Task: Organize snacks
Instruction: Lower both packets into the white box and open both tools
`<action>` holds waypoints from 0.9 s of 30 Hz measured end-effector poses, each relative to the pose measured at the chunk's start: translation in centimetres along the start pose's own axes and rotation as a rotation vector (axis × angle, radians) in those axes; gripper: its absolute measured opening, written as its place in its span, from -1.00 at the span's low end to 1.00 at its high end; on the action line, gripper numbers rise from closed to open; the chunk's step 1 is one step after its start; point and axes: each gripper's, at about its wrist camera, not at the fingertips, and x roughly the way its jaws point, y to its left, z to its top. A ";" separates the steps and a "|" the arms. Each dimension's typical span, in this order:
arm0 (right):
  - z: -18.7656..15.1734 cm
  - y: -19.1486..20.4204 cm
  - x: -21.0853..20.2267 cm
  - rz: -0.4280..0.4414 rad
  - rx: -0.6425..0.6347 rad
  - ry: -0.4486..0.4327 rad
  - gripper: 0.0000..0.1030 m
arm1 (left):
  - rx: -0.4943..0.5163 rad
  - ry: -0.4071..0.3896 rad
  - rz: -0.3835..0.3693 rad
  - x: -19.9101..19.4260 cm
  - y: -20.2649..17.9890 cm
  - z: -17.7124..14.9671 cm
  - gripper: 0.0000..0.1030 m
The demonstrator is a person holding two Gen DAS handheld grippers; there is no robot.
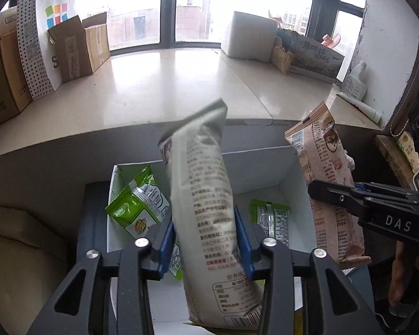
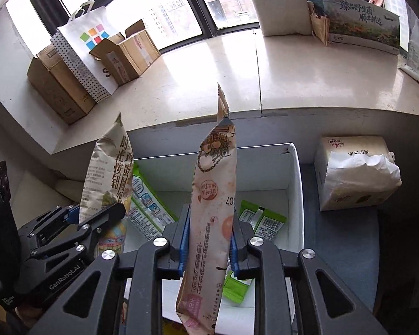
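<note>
My left gripper (image 1: pixel 204 240) is shut on a cream snack packet (image 1: pixel 206 195), held upright above a white open box (image 1: pixel 293 184); the packet also shows in the right wrist view (image 2: pixel 106 173). My right gripper (image 2: pixel 209 243) is shut on a pink snack packet (image 2: pixel 213 195), held upright over the same box (image 2: pixel 294 195); this packet shows in the left wrist view (image 1: pixel 324 173), with the right gripper (image 1: pixel 332 195) beside it. Green snack packets (image 1: pixel 137 206) (image 2: pixel 261 222) lie inside the box.
A pale window ledge (image 1: pixel 167 89) runs behind the box, with cardboard boxes (image 1: pixel 81 47), a white paper bag (image 1: pixel 50 36) and a printed carton (image 2: pixel 363 25). A tissue pack (image 2: pixel 354 173) sits right of the box. A bottle (image 1: pixel 356 81) stands at the far right.
</note>
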 end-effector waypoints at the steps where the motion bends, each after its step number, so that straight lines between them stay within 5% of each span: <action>1: 0.0 -0.4 0.6 -0.005 0.007 0.009 -0.17 | -0.001 0.010 0.006 0.3 0.0 -0.1 0.37; 2: -0.1 -0.8 1.0 -0.009 0.012 0.015 0.63 | 0.004 0.006 0.015 0.4 0.0 -0.4 0.49; 3: -0.2 -1.2 1.1 -0.018 0.026 0.006 1.00 | 0.008 -0.009 0.018 0.2 0.0 -0.6 0.71; 12: -1.1 -2.1 -0.5 -0.014 0.046 -0.063 1.00 | 0.020 -0.034 0.057 -1.0 0.1 -1.6 0.99; 20: -2.8 -0.5 -3.2 0.014 0.000 -0.113 1.00 | 0.030 -0.057 0.075 -3.2 -0.3 -3.1 1.00; 24: -5.2 0.8 -6.3 -0.002 -0.074 -0.216 1.00 | 0.033 -0.075 0.134 -5.7 -0.7 -4.6 1.00; 27: -8.2 1.9 -10.0 0.020 -0.159 -0.328 1.00 | 0.032 -0.111 0.097 -8.8 -1.1 -7.1 1.00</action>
